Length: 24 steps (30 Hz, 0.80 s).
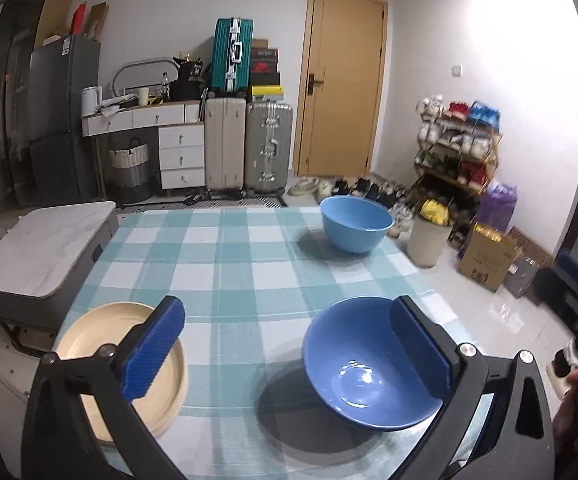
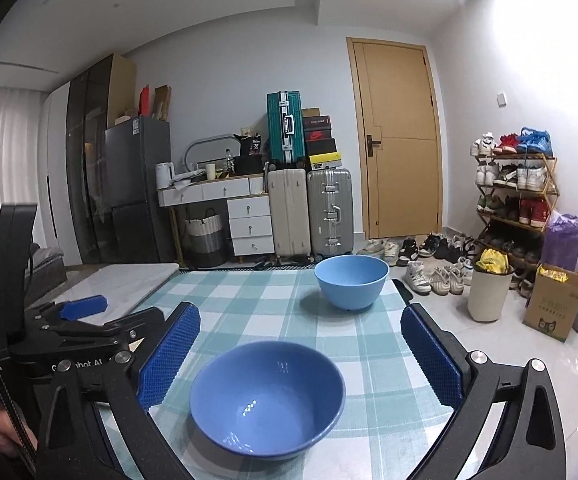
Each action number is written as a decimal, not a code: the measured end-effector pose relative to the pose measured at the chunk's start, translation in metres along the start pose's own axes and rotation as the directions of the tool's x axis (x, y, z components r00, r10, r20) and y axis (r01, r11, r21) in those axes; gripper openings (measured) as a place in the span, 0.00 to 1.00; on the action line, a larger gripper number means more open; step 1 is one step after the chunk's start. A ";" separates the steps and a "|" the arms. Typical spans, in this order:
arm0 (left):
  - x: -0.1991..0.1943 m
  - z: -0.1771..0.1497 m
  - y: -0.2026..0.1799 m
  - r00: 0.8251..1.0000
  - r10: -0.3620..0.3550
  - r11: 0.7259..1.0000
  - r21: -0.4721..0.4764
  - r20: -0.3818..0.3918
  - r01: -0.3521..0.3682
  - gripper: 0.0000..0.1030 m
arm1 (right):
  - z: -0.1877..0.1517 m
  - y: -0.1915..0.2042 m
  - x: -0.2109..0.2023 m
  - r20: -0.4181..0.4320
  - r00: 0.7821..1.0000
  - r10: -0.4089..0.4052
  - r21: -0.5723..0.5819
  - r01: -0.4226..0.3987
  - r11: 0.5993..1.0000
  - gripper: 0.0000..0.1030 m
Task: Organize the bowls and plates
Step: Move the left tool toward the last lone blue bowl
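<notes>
A dark blue bowl (image 2: 267, 396) stands on the checked tablecloth (image 2: 249, 300) near the front edge. My right gripper (image 2: 301, 356) hovers over it, jaws wide open, with the bowl low between the pads and neither pad touching it. My left gripper (image 1: 287, 350) is open too. Its right finger (image 1: 419, 348) stands in front of the rim of the dark blue bowl (image 1: 369, 364), and its left finger (image 1: 155, 352) is over a cream plate (image 1: 129, 364). A light blue bowl (image 1: 356, 226) (image 2: 351, 282) sits at the far right of the table.
A marble-topped side table (image 1: 45, 240) adjoins the table on the left. On the floor to the right are a white bin (image 2: 489, 292), a cardboard box (image 2: 555, 308) and a shoe rack (image 2: 517, 192). The left gripper (image 2: 81, 328) shows at the left of the right wrist view.
</notes>
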<state>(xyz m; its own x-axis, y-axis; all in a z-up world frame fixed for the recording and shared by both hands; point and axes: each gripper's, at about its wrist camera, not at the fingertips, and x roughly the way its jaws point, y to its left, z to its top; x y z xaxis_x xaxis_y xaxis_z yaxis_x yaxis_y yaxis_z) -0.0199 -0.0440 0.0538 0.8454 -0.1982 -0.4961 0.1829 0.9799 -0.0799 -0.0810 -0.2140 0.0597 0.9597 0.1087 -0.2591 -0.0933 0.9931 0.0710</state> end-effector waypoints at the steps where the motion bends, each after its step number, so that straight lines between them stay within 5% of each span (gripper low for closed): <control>1: 0.004 0.005 0.001 1.000 0.012 1.000 0.015 -0.018 -0.012 1.00 | 0.007 -0.001 0.003 -0.015 1.000 -0.006 -0.001 0.006 1.000 0.99; 6: 0.014 0.041 0.007 1.000 0.000 0.999 0.038 -0.023 0.001 1.00 | 0.054 -0.015 0.025 -0.061 0.998 0.025 0.023 -0.024 0.999 0.99; 9: 0.029 0.067 -0.004 0.994 0.107 0.984 0.150 -0.030 -0.101 1.00 | 0.084 -0.030 0.042 -0.076 0.991 0.112 0.104 -0.104 0.989 0.99; 12: 0.044 0.091 -0.005 0.995 0.086 0.982 0.172 -0.039 -0.078 1.00 | 0.108 -0.049 0.075 -0.168 0.918 0.359 0.246 -0.314 0.917 0.99; 13: 0.051 0.098 -0.004 0.996 0.056 0.986 0.161 -0.064 -0.045 1.00 | 0.113 -0.054 0.082 -0.173 0.909 0.378 0.270 -0.325 0.906 0.99; 18: 0.118 0.128 -0.014 0.966 -0.067 0.989 0.114 -0.249 0.097 1.00 | 0.131 -0.079 0.125 -0.227 0.924 0.307 0.287 -0.238 0.928 0.99; 24: 0.196 0.152 -0.030 0.950 -0.011 0.988 0.141 -0.311 0.057 1.00 | 0.128 -0.120 0.206 -0.352 0.904 0.244 0.322 -0.128 0.938 0.99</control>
<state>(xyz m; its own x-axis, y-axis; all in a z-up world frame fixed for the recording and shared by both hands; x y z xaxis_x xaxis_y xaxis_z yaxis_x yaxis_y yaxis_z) 0.2169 -0.1157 0.0901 0.6450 -0.1918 -0.7397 0.3000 0.9538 0.0143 0.1615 -0.3167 0.1211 0.7513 0.3562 -0.5556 -0.1252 0.9035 0.4099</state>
